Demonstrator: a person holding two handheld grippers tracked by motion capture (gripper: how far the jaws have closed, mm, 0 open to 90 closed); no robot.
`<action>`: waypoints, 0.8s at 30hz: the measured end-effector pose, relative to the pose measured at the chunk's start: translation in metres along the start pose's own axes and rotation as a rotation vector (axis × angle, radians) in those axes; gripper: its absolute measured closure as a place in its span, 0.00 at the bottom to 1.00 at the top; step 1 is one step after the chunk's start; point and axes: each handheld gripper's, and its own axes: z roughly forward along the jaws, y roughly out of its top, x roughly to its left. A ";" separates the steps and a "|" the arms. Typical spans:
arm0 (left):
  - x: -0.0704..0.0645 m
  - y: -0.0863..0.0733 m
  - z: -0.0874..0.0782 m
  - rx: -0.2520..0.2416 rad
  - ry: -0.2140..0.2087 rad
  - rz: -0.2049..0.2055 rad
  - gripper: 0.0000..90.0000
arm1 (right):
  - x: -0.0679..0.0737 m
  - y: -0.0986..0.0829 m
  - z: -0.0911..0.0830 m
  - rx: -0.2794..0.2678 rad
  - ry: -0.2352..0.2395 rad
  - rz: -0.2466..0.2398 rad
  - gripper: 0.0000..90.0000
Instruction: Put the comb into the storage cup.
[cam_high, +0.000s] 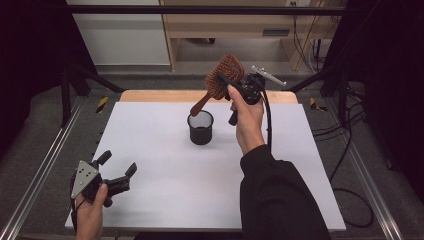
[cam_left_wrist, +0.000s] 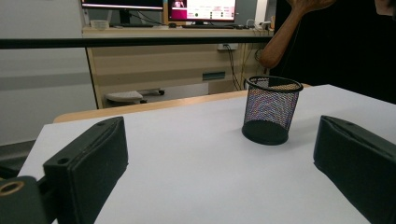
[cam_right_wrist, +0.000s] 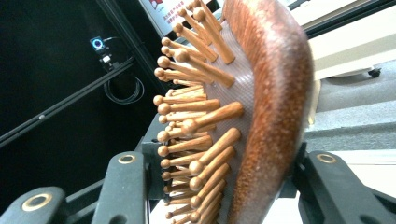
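Though wooden-pinned — reddish-brown hairbrush (cam_right_wrist: 261, 93)

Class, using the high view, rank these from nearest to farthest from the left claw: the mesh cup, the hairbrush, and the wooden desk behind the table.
1. Mesh cup: mid-table, up and right of the left claw.
2. Hairbrush: raised above the cup, held in the right claw.
3. Wooden desk: beyond the table's far edge, at the back.

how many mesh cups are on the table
1. The mesh cup stands upright near the middle of the table, just below the hairbrush held in the right gripper. It also shows in the left gripper view.
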 end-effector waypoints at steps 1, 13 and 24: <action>0.000 0.000 0.000 0.000 0.000 0.000 0.04 | 0.000 0.000 0.000 0.000 -0.004 -0.003 0.57; -0.001 0.000 -0.001 -0.005 -0.007 0.015 0.04 | -0.001 0.001 -0.003 -0.007 -0.002 -0.023 0.57; -0.003 0.000 0.001 0.003 -0.018 0.016 0.04 | -0.004 0.001 -0.006 -0.002 -0.022 -0.053 0.57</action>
